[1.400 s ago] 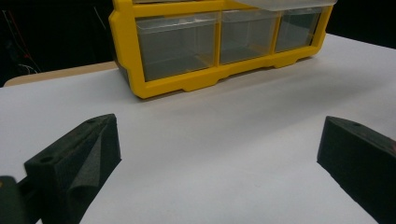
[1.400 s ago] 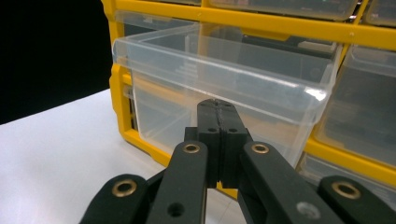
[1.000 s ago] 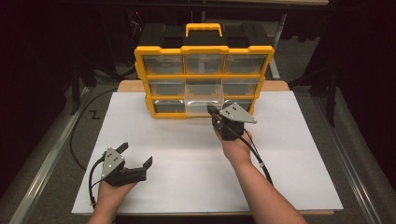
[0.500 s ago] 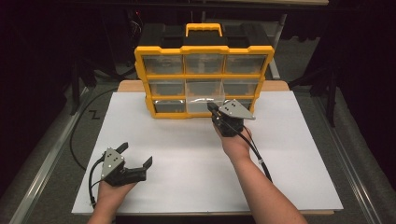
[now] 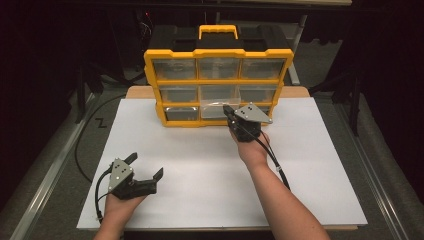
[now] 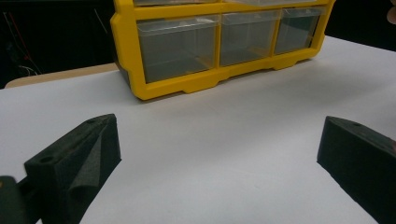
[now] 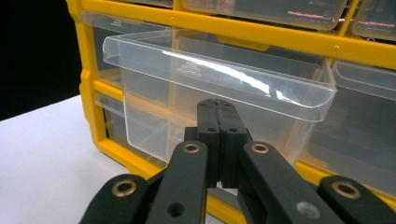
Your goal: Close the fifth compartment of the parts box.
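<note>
A yellow organizer (image 5: 218, 81) with clear drawers stands upright at the back of the white table top (image 5: 310, 165). Its middle drawer (image 5: 218, 96) sticks out partway. In the right gripper view this clear drawer (image 7: 154, 121) looks empty. My right gripper (image 7: 217, 106) is shut with nothing between its jaws, its tips just under the drawer's front lip and against its front wall. In the high view the right gripper (image 5: 228, 110) is at the organizer's front. My left gripper (image 5: 146, 165) rests near the front left of the table, open and empty; its jaws (image 6: 219, 140) point toward the organizer (image 6: 126, 51).
A black cable (image 5: 272, 155) trails from the right gripper along the forearm. Another cable (image 5: 82, 145) loops off the table's left side. A wooden board edge (image 5: 135, 92) shows behind the white sheet. Dark surroundings and a metal rail (image 5: 45, 195) flank the table.
My right gripper has crept slightly toward the organizer, jaws staying shut. The left gripper has not moved.
</note>
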Demonstrator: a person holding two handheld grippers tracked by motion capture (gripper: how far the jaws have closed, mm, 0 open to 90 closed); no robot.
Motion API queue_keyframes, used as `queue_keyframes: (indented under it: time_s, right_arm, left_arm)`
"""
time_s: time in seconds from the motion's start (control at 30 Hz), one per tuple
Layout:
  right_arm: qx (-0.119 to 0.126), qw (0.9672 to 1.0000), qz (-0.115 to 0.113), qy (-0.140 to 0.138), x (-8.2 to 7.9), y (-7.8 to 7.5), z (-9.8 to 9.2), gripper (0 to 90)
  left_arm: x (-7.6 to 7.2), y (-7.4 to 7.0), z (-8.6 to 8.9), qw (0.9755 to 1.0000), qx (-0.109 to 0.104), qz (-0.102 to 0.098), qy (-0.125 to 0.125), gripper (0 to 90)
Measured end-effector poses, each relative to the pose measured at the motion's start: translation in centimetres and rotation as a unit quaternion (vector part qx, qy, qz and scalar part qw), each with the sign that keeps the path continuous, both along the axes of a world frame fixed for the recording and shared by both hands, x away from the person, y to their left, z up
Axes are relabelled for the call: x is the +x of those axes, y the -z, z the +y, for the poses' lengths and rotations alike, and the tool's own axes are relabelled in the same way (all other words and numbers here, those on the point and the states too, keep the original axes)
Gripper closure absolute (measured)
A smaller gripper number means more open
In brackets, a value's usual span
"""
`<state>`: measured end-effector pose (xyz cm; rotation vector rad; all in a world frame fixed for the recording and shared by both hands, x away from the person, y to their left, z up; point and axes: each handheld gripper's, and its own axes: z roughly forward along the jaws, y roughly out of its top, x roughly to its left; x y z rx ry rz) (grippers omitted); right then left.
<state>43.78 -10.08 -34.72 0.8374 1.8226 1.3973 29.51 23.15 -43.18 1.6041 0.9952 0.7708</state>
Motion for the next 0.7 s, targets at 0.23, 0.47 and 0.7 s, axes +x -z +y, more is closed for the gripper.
queue_keyframes:
  time_s: [0.23, 0.47, 0.7]
  right_arm:
    - [-0.003, 1.0, -0.001, 0.006, 0.7, -0.2, 0.0, 90.0]
    - [0.0, 0.9999, 0.001, 0.013, 1.5, -0.3, 0.2, 90.0]
    - [-0.001, 0.9998, 0.004, 0.017, 2.4, -0.4, 0.4, 90.0]
  left_arm:
    - [0.0, 0.0, 0.0, 1.0, -0.003, 0.0, 0.0, 0.2]
    - [0.0, 0.0, 0.0, 1.0, -0.003, 0.002, 0.001, 0.2]
    - [0.0, 0.1, 0.0, 1.0, -0.004, 0.002, 0.004, 0.2]
